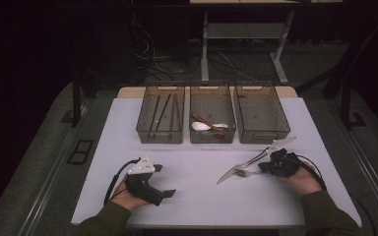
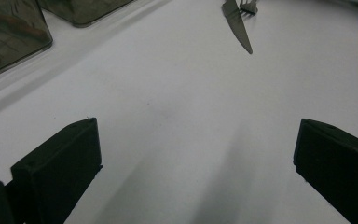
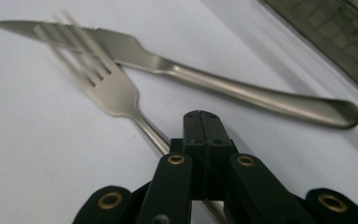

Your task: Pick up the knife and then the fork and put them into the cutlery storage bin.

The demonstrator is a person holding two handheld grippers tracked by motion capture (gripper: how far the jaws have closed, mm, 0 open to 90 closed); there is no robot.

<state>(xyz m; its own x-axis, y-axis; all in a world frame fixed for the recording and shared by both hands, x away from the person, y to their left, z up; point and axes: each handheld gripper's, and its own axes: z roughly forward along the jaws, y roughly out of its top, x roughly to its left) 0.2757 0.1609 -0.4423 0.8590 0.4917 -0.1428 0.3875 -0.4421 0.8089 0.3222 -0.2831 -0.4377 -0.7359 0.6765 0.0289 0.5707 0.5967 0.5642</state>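
1. The worktop (image 1: 202,196) is a wide white board with a smooth, matt surface and a rectangular shape.
2. Three smoky, see-through plastic bins stand in a row at the far side. The left bin (image 1: 160,132) holds long brown sticks, the middle bin (image 1: 212,135) holds a white spoon and brown pieces, and the right bin (image 1: 262,133) looks bare inside.
3. The left tool (image 1: 163,181) rests at the near left of the worktop, held by a hand. Its two black, blocky jaws are spread wide apart with bare white surface between them.
4. The right tool (image 3: 200,135) is at the near right. Its jaws are pressed together on the thin stem of the fork.
5. The knife (image 3: 223,86) is plain brushed steel with a saw-toothed blade and a rounded handle; it lies flat on the worktop, just beside the right tool.
6. The fork (image 3: 107,86) is the same grey metal, with four slim prongs. Its prongs cross over the knife blade, and it is at the near right of the worktop.
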